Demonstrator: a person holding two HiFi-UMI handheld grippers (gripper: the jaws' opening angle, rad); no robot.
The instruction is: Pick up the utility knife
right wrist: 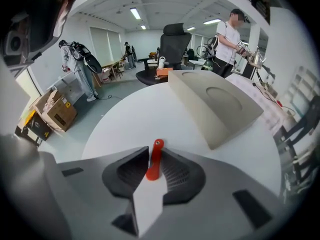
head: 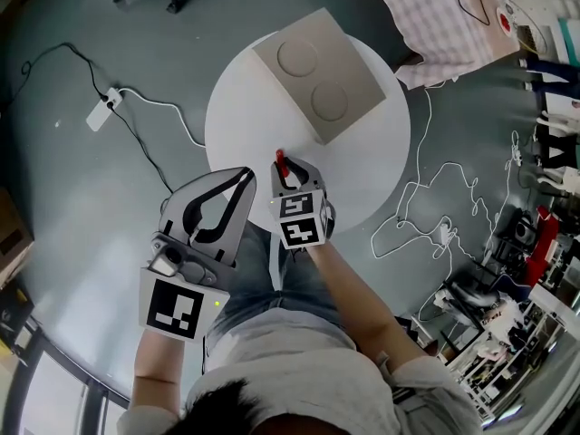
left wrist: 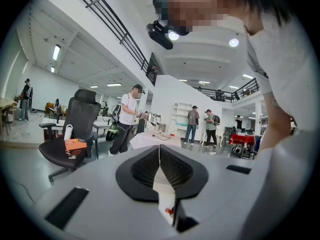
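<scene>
Grips the utility knife [right wrist: 155,164] between the right tongs [head: 288,175], with its red end poking out past the tips, just above the near part of the round desk [head: 237,116]. Holds the left tongs [left wrist: 159,149] pressed together on nothing, beside the near rim. Risks a slip or a swivel, judging by the narrow hold on a thin, smooth handle; a tilt or jolt could drop it. Offers bare desk ahead and to both sides. Meets only a beige block [head: 326,71] at the far side, well apart. Drops to the floor [head: 82,198] past the near rim.
</scene>
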